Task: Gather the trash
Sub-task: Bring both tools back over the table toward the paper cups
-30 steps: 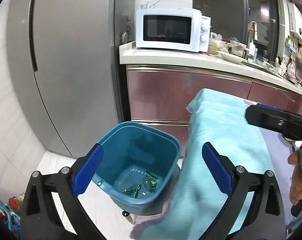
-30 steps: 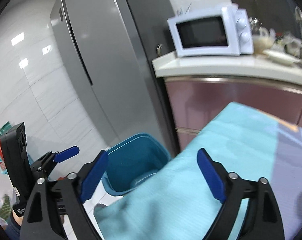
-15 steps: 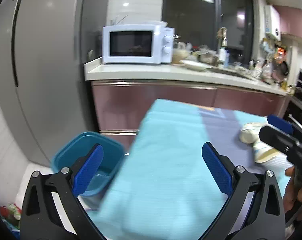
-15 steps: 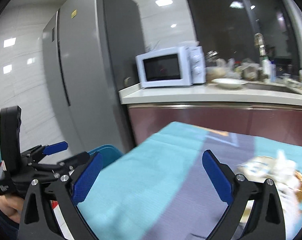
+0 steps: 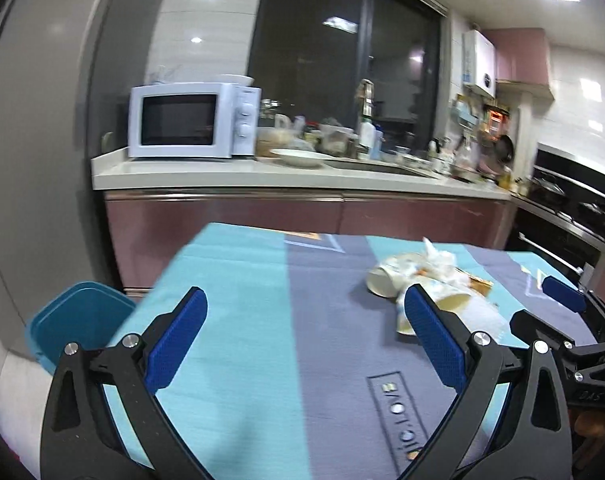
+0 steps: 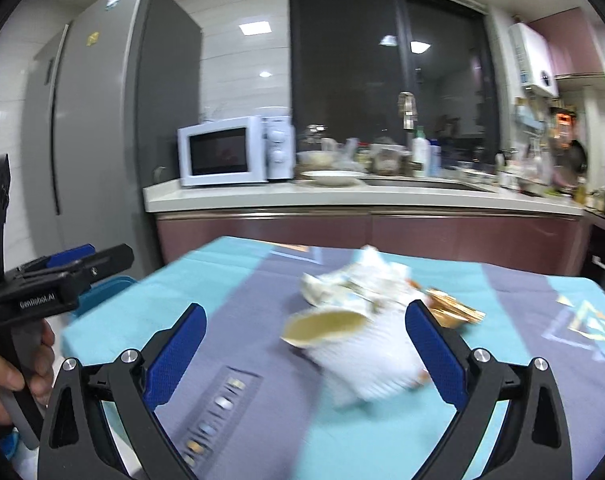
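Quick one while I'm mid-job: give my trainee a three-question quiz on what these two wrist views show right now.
1. True or false: the left gripper holds a cup.
2. Multiple choice: the blue bin is A) on the table, B) on the floor beside the table's left edge, C) on the counter.
3. Fill in: the trash pile lies nearer the ____ gripper.

Key
1. False; both grippers are open and empty.
2. B.
3. Right; a tipped paper cup lies just ahead of its open fingers.
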A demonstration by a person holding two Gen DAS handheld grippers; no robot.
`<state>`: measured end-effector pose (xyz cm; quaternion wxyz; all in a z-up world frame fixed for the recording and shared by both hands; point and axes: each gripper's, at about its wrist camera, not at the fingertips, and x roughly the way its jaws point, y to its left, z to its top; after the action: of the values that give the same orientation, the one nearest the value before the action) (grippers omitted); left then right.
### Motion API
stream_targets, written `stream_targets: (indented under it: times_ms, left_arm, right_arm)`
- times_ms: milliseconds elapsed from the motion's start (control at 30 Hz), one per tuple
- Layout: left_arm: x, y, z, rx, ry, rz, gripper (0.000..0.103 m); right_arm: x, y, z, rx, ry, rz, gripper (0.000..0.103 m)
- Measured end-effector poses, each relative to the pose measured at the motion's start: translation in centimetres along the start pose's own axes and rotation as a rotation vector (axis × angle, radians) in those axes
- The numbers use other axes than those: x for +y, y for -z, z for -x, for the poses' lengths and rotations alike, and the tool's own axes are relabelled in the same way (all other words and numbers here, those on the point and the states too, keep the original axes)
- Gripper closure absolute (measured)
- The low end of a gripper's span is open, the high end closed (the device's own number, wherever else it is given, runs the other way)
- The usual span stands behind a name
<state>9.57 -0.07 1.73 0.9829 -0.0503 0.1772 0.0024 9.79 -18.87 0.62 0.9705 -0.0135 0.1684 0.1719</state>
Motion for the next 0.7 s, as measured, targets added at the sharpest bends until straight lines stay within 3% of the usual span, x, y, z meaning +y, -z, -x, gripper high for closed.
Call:
stream_targets:
  times_ms: [267, 700]
  left_arm:
    - [-3.9, 1.3, -3.8, 0.095, 0.099, -0.076, 0.006]
    - [-7.5, 1.1, -10.8, 0.196, 0.187, -0.182, 0.006]
  right_arm:
    - [-4.7, 2.7, 1.5, 0.057, 0.113, -0.078, 0.007]
    - [-6.8, 3.8, -0.4, 0.120, 0.099, -0.143, 0.007]
